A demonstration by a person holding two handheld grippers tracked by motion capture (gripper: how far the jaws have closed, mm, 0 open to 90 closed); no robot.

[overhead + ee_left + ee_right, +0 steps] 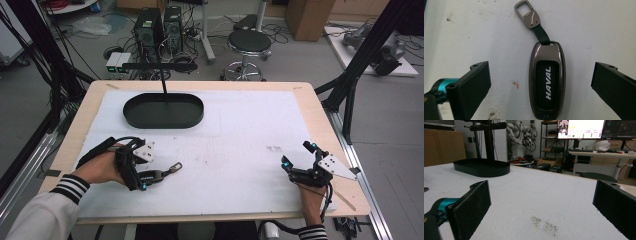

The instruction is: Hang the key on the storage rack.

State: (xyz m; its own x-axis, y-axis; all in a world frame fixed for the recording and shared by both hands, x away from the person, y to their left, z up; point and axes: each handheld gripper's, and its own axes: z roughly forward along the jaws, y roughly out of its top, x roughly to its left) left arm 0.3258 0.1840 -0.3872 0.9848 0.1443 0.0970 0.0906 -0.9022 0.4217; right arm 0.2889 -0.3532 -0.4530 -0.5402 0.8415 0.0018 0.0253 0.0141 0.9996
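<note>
Firstly, counts: one key fob (pixel 547 82), one black oval tray (pixel 163 111), two grippers, two hands.
Key fob: dark metallic case with the word HAVAL, a short strap and a metal clasp (pixel 527 14); it lies flat on the white mat (pixel 235 135), at the left front part, well apart from the tray.
Left gripper (pixel 541 82): its jaws stand released on both sides of the fob, and the pads do not touch it.
Left hand (pixel 102 167): it holds the gripper body; a striped cuff shows at the wrist.
Right gripper (pixel 298 155): jaws spread wide, nothing between them, low over the mat at the right front.
Surface: a white, slightly stained mat on a light wooden table (pixel 320 120).
Tray: at the far left of the mat, a thin black post rises from it.
Room: one round stool (pixel 248 42), two computer towers (pixel 159 27), cables on the grey floor, cardboard boxes.
</note>
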